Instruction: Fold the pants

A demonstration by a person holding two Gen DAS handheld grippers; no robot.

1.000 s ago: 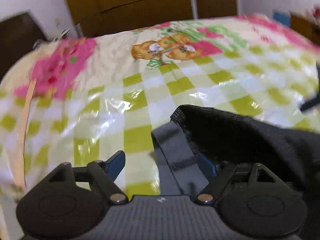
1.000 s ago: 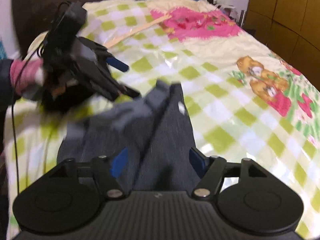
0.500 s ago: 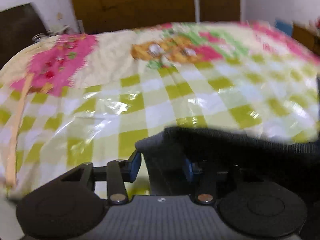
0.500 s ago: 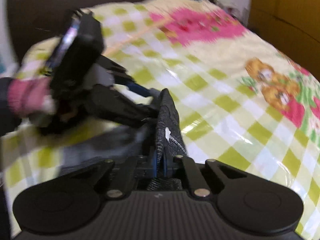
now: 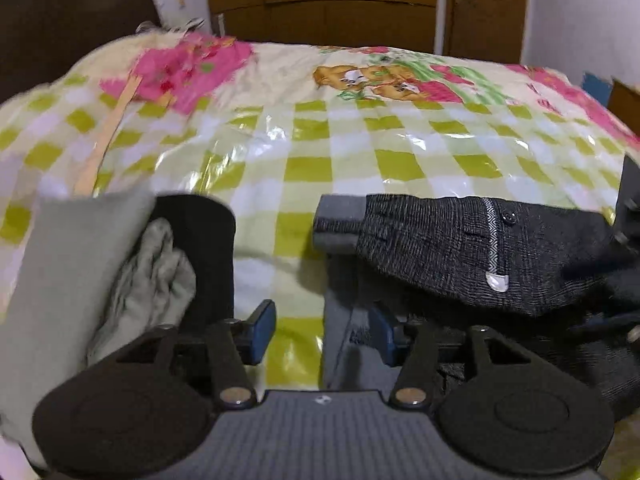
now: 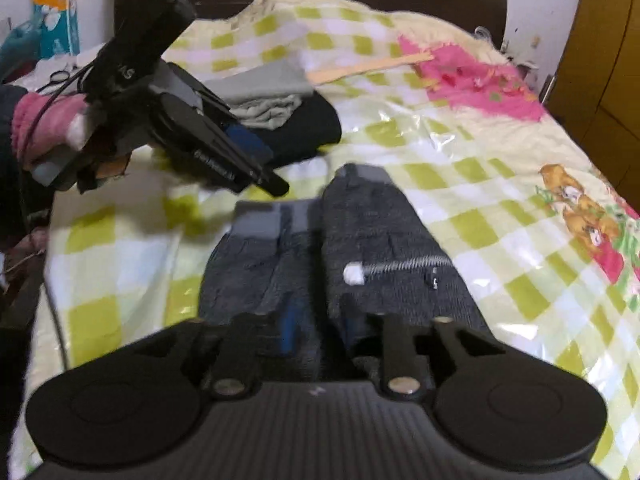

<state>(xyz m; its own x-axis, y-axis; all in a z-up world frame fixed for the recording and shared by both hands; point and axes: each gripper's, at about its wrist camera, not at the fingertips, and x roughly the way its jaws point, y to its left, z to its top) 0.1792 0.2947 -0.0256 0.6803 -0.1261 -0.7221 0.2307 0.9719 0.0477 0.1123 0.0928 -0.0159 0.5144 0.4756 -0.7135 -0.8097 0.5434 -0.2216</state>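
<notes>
- Both my grippers let go: left gripper (image 5: 322, 330) jaws opening, only checked bedcover (image 5: 308, 168) between them.
- Right gripper (image 6: 320, 330) jaws opening just above the cloth, pinch a moment ago gone.
- Pants (image 6: 340, 248) now lie folded lengthwise on the bedcover; this fold looks done.

pants (image 5: 460, 248): your left view cuts them off at the right edge, and your own gripper body hides their near part.
right gripper (image 6: 316, 330): its blue fingers (image 6: 289, 328) blur against the cloth; you cannot tell whether they press it.
grey and black clothes (image 5: 132, 264): cropped at the left edge.
</notes>
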